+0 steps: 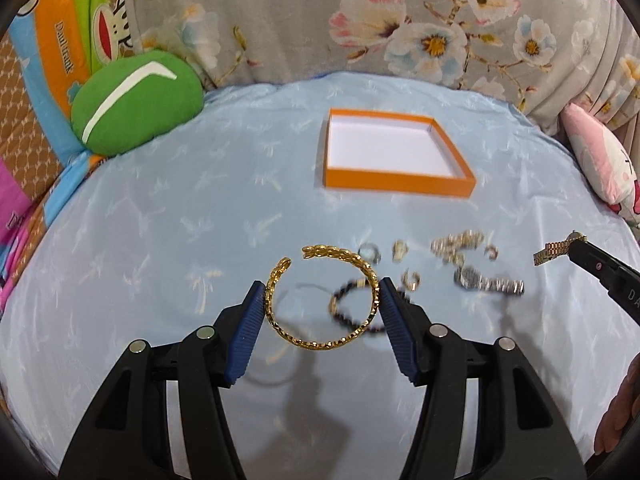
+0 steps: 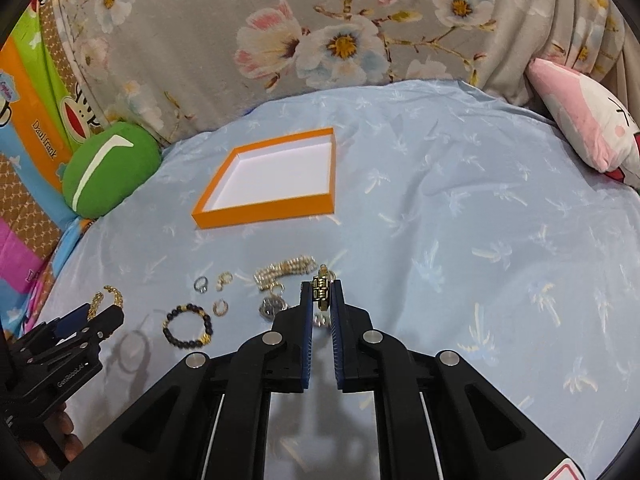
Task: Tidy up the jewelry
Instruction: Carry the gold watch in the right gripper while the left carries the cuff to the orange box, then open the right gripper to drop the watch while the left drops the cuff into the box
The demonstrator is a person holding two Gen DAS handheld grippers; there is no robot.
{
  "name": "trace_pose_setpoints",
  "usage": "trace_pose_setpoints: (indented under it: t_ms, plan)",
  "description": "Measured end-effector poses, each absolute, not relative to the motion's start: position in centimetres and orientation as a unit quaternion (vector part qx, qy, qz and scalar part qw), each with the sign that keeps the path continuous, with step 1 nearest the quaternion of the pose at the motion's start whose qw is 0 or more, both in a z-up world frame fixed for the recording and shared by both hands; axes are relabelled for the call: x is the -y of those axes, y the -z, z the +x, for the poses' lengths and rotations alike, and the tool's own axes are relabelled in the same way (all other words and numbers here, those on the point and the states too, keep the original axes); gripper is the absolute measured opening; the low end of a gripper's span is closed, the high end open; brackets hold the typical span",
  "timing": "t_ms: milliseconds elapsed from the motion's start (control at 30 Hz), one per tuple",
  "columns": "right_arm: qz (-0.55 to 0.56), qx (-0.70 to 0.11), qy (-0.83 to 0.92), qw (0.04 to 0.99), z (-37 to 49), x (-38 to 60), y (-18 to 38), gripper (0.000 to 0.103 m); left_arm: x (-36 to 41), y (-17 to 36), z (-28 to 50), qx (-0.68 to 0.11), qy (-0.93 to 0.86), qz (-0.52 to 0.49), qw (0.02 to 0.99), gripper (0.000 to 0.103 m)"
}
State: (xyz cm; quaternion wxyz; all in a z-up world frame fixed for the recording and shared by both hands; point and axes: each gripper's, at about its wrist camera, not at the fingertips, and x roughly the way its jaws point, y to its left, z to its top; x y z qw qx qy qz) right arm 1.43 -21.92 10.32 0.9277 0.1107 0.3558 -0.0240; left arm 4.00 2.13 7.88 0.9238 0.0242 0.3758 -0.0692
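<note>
My left gripper (image 1: pixel 322 292) is shut on a gold open bangle (image 1: pixel 320 346), gripped across its width by the blue pads and held above the blue sheet. My right gripper (image 2: pixel 322 285) is shut on a gold link band (image 2: pixel 321 298) that sticks up between its tips; in the left wrist view this band (image 1: pixel 550 254) shows at the far right. On the sheet below lie a dark beaded bracelet (image 2: pixel 186 326), three small rings (image 2: pixel 200 283), a pale beaded bracelet (image 2: pixel 284 270) and a silver watch (image 2: pixel 272 306). An orange box (image 2: pixel 260 212) with a white inside stands beyond them, with nothing in it.
A green cushion (image 1: pixel 136 100) lies at the back left and a pink pillow (image 1: pixel 600 168) at the back right. Floral fabric rises behind the sheet. Colourful packs stand at the far left. A hand (image 1: pixel 616 412) shows at the lower right edge.
</note>
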Motion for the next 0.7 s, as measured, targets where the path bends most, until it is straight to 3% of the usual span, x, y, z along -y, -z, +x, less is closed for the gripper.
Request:
trace_pose_setpoints:
  t_ms: [367,700]
  plan:
    - [0.058,-0.349,-0.002,0.935,16.1,22.3,-12.9,0.008,1.8,-11.4,16.7,-0.337,0.082,0.047,0.937,0.056]
    - [-0.018,-0.361,-0.028,0.932,29.0,22.1,-10.9,0.008,5.6,-8.8,29.6,-0.36,0.077,0.044,0.929,0.056]
